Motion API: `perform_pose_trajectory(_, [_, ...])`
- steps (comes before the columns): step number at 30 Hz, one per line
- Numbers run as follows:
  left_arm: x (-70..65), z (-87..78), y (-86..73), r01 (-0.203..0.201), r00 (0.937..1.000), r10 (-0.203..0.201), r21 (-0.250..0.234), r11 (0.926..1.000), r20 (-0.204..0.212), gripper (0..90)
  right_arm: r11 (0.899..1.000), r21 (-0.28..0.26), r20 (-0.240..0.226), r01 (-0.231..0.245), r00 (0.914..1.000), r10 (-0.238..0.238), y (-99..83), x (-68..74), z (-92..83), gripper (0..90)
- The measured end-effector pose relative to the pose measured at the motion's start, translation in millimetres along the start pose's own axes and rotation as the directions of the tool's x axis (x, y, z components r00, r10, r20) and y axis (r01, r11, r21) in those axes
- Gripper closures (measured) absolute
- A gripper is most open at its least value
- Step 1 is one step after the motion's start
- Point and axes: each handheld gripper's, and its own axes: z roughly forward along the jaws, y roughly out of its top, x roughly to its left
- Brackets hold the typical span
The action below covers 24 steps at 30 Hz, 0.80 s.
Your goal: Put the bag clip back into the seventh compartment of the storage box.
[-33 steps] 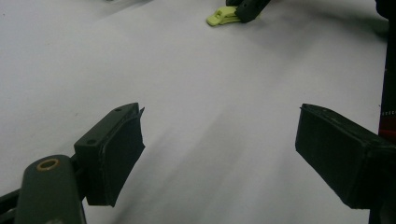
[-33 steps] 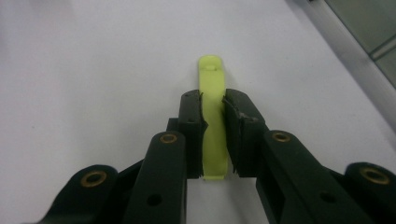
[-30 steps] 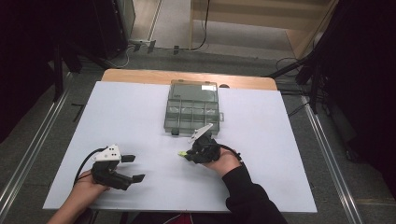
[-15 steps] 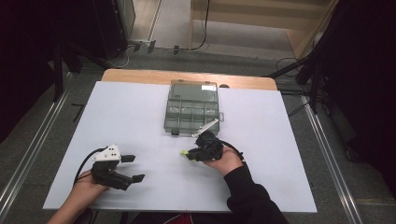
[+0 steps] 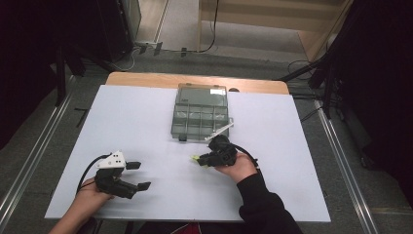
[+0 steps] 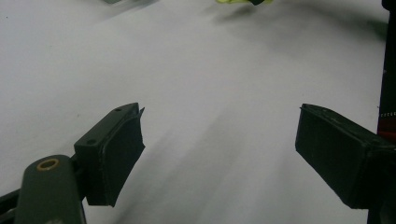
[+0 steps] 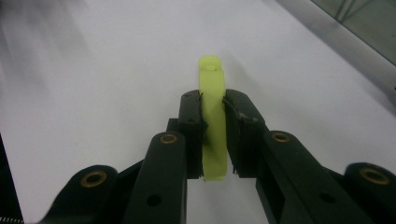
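The high view looks forward and down from above the person's side, taking in the whole white surface (image 5: 146, 112) with the compartment box (image 5: 200, 113) at its far middle. The left gripper view sits low and close, facing along its jaws toward that box. The right gripper view is closer still, looking along its jaws with the box's edge (image 7: 364, 28) at upper right. All three share the white sheet before the box.

white tabletop (image 5: 146, 126) | grey compartment box (image 5: 200, 113) at far middle
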Motion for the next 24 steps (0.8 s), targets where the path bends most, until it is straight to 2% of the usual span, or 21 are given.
perform_pose_trajectory(24, [-0.3,0.0,0.2,-0.001,1.0,0.001,-0.001,1.0,0.001,14.8,0.996,-0.036,0.047,-0.079,0.9956,0.081,-5.3,-17.8,-26.0,78.3])
